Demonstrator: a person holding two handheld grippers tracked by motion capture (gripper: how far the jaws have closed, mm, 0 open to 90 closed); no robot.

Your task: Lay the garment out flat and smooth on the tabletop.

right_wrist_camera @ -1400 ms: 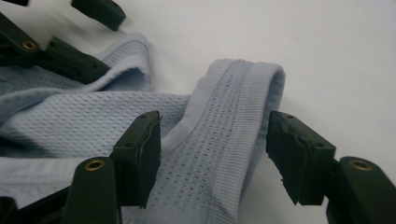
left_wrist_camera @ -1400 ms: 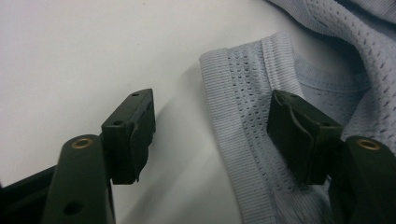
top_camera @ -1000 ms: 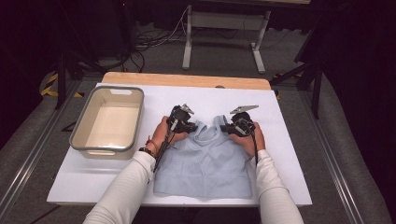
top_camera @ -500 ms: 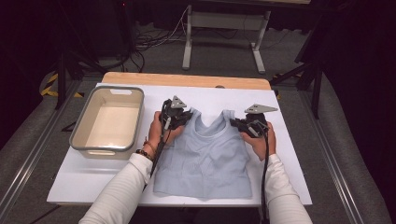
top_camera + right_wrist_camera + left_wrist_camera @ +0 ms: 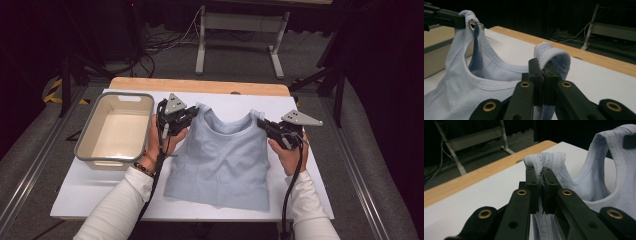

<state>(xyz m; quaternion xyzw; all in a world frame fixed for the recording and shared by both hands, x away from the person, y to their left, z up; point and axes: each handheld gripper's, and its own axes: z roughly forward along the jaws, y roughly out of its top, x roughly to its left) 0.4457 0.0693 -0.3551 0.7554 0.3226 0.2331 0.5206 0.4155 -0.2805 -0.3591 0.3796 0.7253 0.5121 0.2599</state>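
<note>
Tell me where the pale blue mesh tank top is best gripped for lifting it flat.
Grip the pale blue mesh tank top at its two shoulder straps, one per gripper, coming from each outer side. The straps are narrow folded bands that fit between jaws, as the left gripper and right gripper show, and the body hangs evenly below.

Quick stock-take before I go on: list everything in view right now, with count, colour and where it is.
tank top: 1, pale blue, mid-board, raised by both shoulder straps
bin: 1, beige, empty, left on the board
white board: 1, white, on the table
wooden table: 1, light wood, far edge showing
metal stand: 1, grey, floor behind
left gripper: 1, black, shut on left strap
right gripper: 1, black, shut on right strap
</note>
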